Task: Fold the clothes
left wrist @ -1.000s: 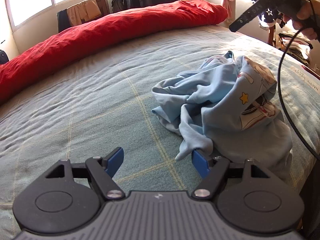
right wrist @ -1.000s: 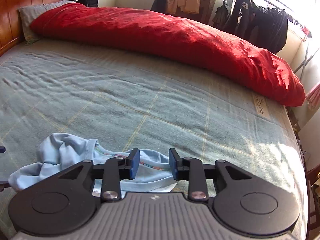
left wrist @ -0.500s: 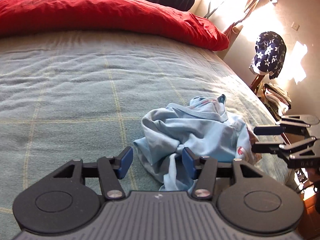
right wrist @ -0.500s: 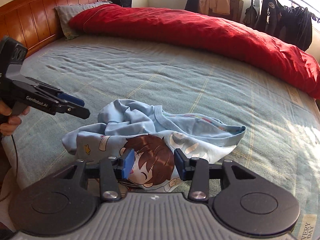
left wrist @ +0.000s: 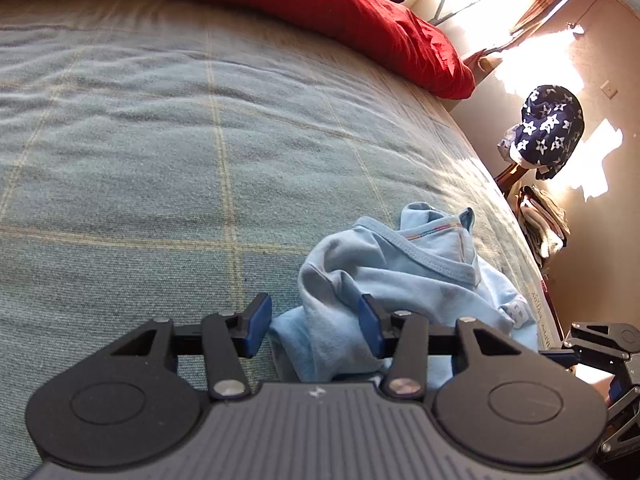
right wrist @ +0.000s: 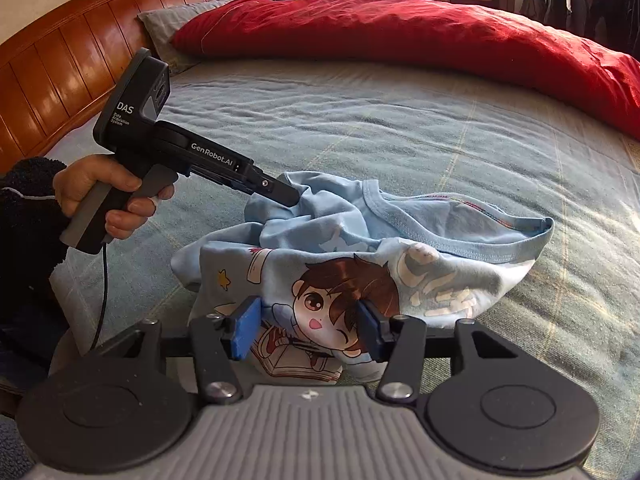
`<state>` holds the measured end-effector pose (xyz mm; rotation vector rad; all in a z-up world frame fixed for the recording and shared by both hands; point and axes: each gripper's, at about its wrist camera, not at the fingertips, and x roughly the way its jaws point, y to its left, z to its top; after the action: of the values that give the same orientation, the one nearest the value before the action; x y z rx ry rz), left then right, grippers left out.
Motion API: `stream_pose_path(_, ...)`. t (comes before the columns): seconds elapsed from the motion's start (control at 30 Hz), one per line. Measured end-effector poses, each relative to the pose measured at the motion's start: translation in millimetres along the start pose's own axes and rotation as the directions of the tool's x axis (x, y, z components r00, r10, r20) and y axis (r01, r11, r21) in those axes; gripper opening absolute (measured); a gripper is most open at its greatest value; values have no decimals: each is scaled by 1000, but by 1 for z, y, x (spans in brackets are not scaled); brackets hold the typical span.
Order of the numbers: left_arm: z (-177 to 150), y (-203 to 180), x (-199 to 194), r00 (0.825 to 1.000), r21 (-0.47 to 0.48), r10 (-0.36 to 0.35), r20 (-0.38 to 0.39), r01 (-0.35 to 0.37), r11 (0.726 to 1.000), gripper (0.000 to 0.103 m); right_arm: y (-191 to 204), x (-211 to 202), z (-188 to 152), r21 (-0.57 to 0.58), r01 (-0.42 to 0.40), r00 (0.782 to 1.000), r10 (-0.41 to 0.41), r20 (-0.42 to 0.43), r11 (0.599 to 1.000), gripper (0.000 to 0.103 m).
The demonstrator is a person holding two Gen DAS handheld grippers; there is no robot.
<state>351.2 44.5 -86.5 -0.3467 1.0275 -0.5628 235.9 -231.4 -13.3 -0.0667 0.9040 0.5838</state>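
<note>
A crumpled light blue T-shirt [left wrist: 420,276] with a cartoon print [right wrist: 340,304] lies on the bed near its front edge. In the left wrist view my left gripper [left wrist: 314,328] is low over the shirt's left side, open, with a bunched fold lying between its blue pads [left wrist: 256,326]. The right wrist view shows that gripper [right wrist: 290,198] from the side, tip touching the shirt's far left bunch, held by a hand [right wrist: 100,192]. My right gripper [right wrist: 307,332] is open over the printed front, its pads either side of the cartoon face. It also shows at the lower right [left wrist: 560,356].
The bed has a green checked cover [right wrist: 400,120], with a long red duvet [right wrist: 420,36] along its far side and a wooden headboard [right wrist: 60,64] to the left. A chair with a star-patterned garment [left wrist: 548,132] stands past the bed's right edge.
Both grippers have dropped down close to the shirt. The left gripper's fingers have narrowed around a fold; the right gripper's fingers have spread wider over the print.
</note>
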Motion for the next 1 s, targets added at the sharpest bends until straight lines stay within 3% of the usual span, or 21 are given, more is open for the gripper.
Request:
stream_pose_path(0.03, -1, -3, -1, 1000, 17, 8, 4, -8, 1000, 35, -1, 1, 1, 0, -4, 1000, 4, 0, 1000, 57)
stream_pose_path(0.1, -2, -9, -2, 1000, 50, 23, 13, -24, 998, 18, -3, 3, 2, 1, -10, 1000, 10, -1, 1000, 57)
stream_pose_path(0.2, -3, -16, -6, 999, 79, 34, 23, -36, 996, 4, -7, 4, 2, 2, -15, 1000, 15, -2, 1000, 57)
stream_pose_path(0.3, -1, -24, -13, 997, 109, 59, 52, -64, 992, 2, -9, 3, 2, 7, -15, 1000, 15, 9, 1000, 58)
stream_pose_path(0.43, 11, -31, -23, 981, 148, 143, 131, -162, 976, 1, -11, -5, 3, 16, -9, 999, 9, 30, 1000, 59)
stream_pose_path(0.57, 37, -38, -28, 937, 203, 282, 205, -323, 925, 1, -15, -18, 4, 34, 41, 997, -43, 57, 999, 61)
stream_pose_path(0.67, 59, -40, -25, 894, 249, 374, 246, -431, 867, 1, -22, -27, 3, 55, 52, 995, -56, 77, 997, 65)
stream_pose_path(1.0, 105, 0, -1, 818, 207, 529, 224, -571, 795, 0, -49, -20, -8, 119, 93, 994, -99, 49, 989, 65)
